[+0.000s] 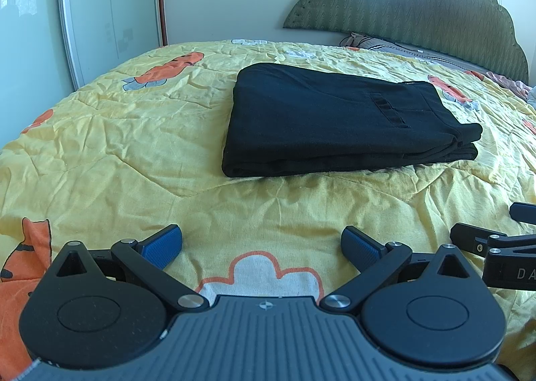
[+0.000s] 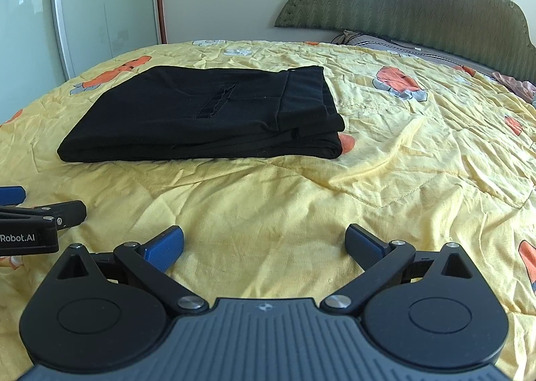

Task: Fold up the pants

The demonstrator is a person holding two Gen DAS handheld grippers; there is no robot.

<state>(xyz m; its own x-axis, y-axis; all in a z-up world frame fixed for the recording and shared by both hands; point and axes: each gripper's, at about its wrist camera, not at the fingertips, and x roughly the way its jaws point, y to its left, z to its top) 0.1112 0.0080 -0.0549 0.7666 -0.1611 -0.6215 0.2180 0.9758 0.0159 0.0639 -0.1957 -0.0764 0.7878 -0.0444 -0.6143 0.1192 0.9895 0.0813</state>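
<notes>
Two grippers hang low over the yellow blanket point(image 1: 134, 133) on the bed, the left gripper point(image 1: 261, 247) and the right gripper point(image 2: 264, 243) side by side, each with its blue fingers point(image 1: 162, 245) spread wide and holding nothing. The black pants point(image 1: 335, 120) lie folded in a flat pile on the blanket, well apart from both grippers, toward the green headboard point(image 1: 418, 12).

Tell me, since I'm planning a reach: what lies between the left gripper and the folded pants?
Only bare yellow quilt separates the left gripper from the black pants, seen in the left wrist view.
</notes>
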